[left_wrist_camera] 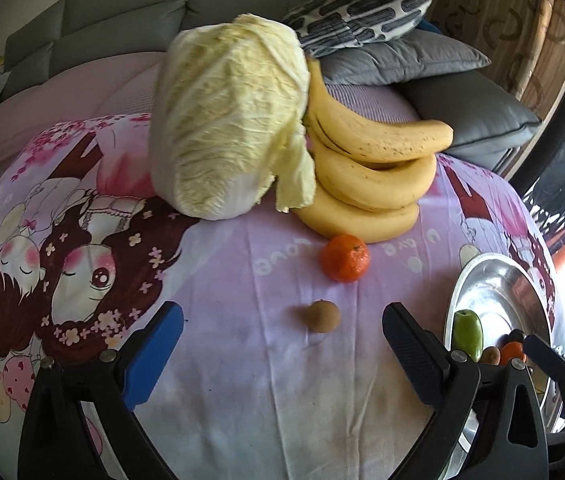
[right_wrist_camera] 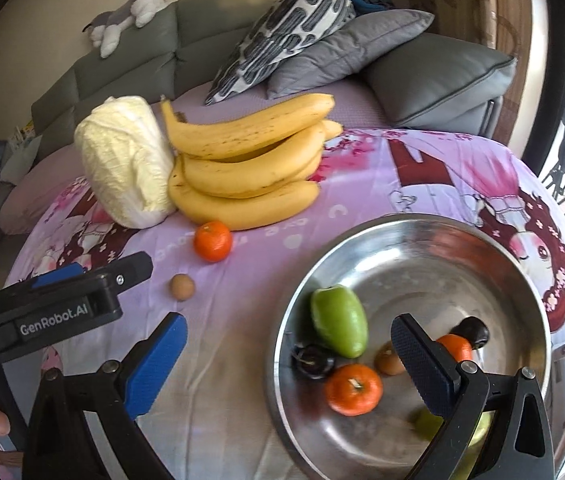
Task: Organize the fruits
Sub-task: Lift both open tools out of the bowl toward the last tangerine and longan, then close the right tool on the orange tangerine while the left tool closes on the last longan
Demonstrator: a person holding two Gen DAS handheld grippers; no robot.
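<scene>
The left claw (left_wrist_camera: 282,344) is wide open and empty, low over the worktop's lilac cartoon cloth (left_wrist_camera: 218,360). Between its blue fingers, toward 12 o'clock, lies a small brown fruit (left_wrist_camera: 321,316) with bare cloth all around it. Beyond it sits a tangerine (left_wrist_camera: 345,258), just beside the lowest banana of the bunch (left_wrist_camera: 374,168), which leans against the cabbage (left_wrist_camera: 226,120). The right claw (right_wrist_camera: 288,354) is also open and holds nothing; it hangs over the near rim of the steel bowl (right_wrist_camera: 422,240). Inside the bowl are a green fruit (right_wrist_camera: 338,320), two tangerines (right_wrist_camera: 353,389), dark fruits and a brown one. The bowl sits close to the worktop's edge at 3 o'clock.
</scene>
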